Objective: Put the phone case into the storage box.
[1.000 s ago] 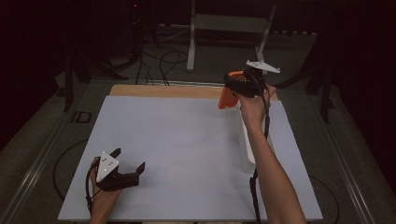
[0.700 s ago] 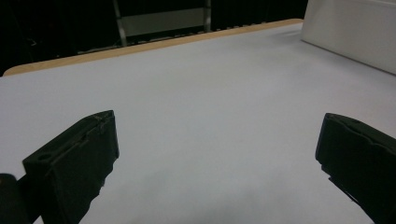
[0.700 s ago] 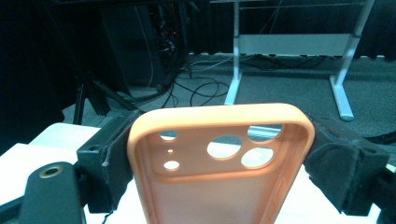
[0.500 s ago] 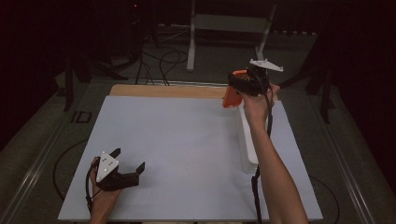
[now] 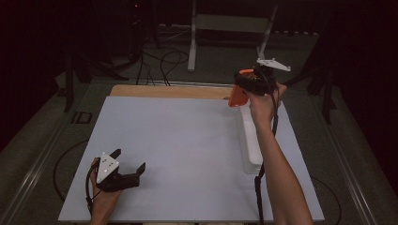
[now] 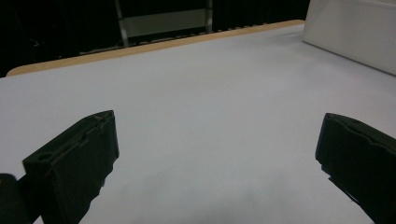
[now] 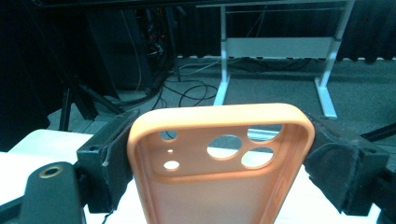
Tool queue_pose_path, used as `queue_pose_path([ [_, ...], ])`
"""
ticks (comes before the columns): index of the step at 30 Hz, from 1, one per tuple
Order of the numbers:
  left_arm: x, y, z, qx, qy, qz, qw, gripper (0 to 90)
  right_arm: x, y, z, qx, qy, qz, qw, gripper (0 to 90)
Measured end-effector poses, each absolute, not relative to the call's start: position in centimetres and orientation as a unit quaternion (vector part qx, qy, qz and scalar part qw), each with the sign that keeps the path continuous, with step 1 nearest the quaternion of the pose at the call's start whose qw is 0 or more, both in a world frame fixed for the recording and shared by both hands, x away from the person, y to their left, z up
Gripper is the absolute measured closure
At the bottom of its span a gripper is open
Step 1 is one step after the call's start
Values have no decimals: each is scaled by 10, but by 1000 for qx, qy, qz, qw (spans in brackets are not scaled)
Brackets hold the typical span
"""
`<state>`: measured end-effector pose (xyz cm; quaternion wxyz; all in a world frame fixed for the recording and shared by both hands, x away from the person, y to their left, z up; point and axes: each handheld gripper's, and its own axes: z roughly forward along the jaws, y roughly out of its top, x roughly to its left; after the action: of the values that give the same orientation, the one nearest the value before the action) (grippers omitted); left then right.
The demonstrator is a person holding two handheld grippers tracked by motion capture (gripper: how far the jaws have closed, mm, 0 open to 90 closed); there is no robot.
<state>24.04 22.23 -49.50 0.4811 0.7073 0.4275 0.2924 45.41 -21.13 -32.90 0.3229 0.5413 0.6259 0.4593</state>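
- Two grippers, one of them loaded: the landmark for everything below is the white bin [image 5: 250, 140] lying along the sheet's right side, its long axis running from near edge to far edge.
- Nearest, the left gripper [image 5: 123, 176] rests low on the white sheet [image 5: 178, 140] at its near left corner, well apart from the bin and across the sheet from it. Its jaws stand wide with nothing between them; in the left gripper view [image 6: 219, 158] they point over bare sheet, the bin's wall [image 6: 355, 32] off to the far right.
- Farther off, the right gripper [image 5: 246, 86] is raised above the bin's far end, near the wooden strip [image 5: 169, 91] at the table's back edge.
- It has its jaws closed across the width of an orange phone case [image 5: 238, 95]; in the right gripper view [image 7: 219, 161] the case [image 7: 219, 186] stands with its camera holes uppermost and its open inner face toward the camera.
- The case therefore sits between the right jaws, its long axis running along them, lower end hanging toward the bin's far end.
- Judgement: the right hand is the one placed to act; any setting-down turns on the case being just above and beyond the bin's far end, while the left is too far away to help.
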Motion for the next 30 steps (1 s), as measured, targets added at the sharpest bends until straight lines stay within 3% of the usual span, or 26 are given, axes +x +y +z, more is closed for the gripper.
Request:
queue_pose_path([
  [30,240,223,-495,704,427,295,485,2,457,-239,-333,572,600,445,339,164],
])
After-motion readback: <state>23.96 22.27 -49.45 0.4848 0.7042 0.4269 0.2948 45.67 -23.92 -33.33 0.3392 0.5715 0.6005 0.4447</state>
